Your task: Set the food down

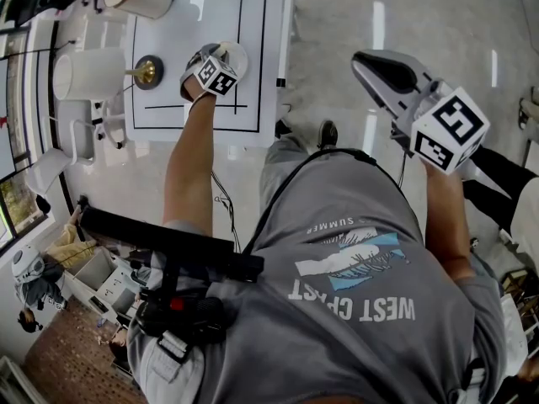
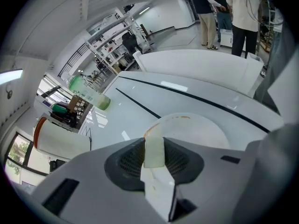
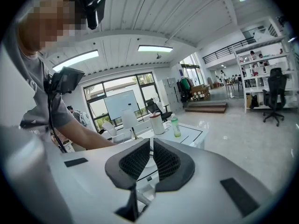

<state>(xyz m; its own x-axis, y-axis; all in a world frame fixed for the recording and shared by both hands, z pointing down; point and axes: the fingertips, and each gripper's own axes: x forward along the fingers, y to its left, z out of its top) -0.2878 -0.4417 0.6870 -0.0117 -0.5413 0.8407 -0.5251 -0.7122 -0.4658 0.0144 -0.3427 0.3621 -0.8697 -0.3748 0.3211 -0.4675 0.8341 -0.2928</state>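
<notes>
Pale food slice [image 2: 154, 156] pinched between pads of left gripper [image 2: 154, 146], just above near rim of white plate [image 2: 201, 129] – judged light, soft, easily crushed; best gripped gently mid-slice. Right gripper [image 3: 152, 158] held well off plate – jaws nearly closed, empty.

The pale, flat food slice [image 2: 154, 151] stands upright, pinched between the jaws over a white plate [image 2: 201, 132].

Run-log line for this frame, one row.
left tongs: shut on slice | plate: under slice | right tongs: empty, off table | step: release pending
</notes>
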